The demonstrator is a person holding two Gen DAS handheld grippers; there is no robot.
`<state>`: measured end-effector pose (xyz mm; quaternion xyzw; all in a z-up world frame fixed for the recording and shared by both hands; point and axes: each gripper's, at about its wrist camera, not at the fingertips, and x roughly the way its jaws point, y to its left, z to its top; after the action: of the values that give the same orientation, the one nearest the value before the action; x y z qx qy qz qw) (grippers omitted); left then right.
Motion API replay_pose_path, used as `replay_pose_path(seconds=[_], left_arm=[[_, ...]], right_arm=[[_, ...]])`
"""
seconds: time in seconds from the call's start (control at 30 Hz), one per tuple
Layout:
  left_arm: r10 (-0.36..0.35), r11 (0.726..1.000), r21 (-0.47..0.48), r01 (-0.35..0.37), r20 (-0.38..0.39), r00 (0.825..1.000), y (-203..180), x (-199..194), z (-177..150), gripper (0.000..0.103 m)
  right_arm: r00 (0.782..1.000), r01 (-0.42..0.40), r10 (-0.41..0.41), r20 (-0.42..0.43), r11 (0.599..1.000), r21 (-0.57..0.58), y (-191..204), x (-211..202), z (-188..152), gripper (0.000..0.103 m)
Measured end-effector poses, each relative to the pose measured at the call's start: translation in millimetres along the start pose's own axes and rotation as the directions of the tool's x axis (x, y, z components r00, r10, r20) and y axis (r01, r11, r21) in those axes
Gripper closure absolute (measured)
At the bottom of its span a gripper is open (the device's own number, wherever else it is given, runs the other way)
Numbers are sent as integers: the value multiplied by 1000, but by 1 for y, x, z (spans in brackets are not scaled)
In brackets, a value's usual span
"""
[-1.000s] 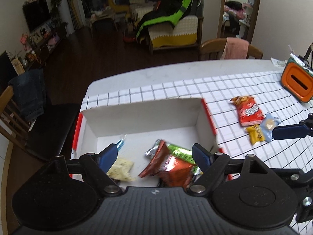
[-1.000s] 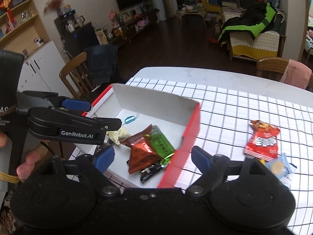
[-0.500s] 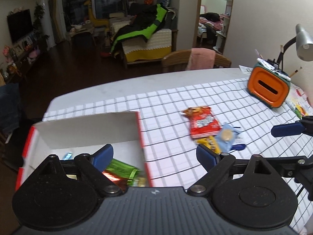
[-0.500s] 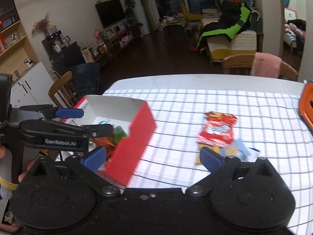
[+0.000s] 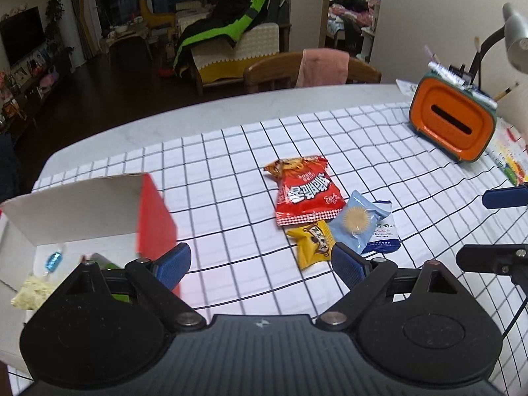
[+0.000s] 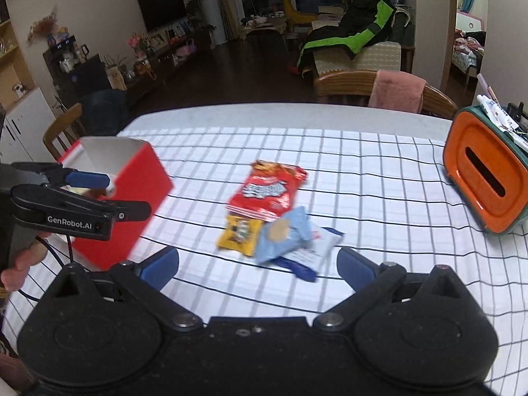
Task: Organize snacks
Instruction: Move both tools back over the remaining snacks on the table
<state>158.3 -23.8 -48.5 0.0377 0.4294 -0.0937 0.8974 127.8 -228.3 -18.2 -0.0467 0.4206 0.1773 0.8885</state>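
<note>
White-and-black checked cloth covered the counter (image 5: 231,198). The red box (image 5: 155,211) stood at the left – snacks inside. Mid-counter lay the red packet (image 5: 305,191), the pale blue biscuit pack (image 5: 359,221) and the yellow sweet (image 5: 313,242), touching. Both the left hand-held gripper (image 5: 260,260) and the right hand-held gripper (image 6: 257,265) hung spread apart, holding nothing.

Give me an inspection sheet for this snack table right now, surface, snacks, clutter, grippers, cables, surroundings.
Surface: grid tablecloth over a pale table.
Job's things: red box at left, a few snacks inside; red snack bag, yellow packet, light blue packet and a white-and-blue packet clustered outside it.
Clutter: orange tissue holder, pens behind it.
Grippers: left gripper open, empty; right gripper open, empty, facing the cluster.
Cables: thin black cable below the left gripper.
Surroundings: wooden chair with pink cloth, living room beyond.
</note>
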Motion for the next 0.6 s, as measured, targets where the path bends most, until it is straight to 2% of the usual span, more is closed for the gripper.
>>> replay_pose_path(seconds=[0.37,0.6], left_arm=[[39,999,23,-37,-114,993,-36,72,9,11],[76,997,36,-71,-177,981,-42,113,13,11]], right_arm=[[997,31,-30,-76,999,12,-51,41,-10,1],[995,13,-13,-95,1000,3,-60,60,-9,2]])
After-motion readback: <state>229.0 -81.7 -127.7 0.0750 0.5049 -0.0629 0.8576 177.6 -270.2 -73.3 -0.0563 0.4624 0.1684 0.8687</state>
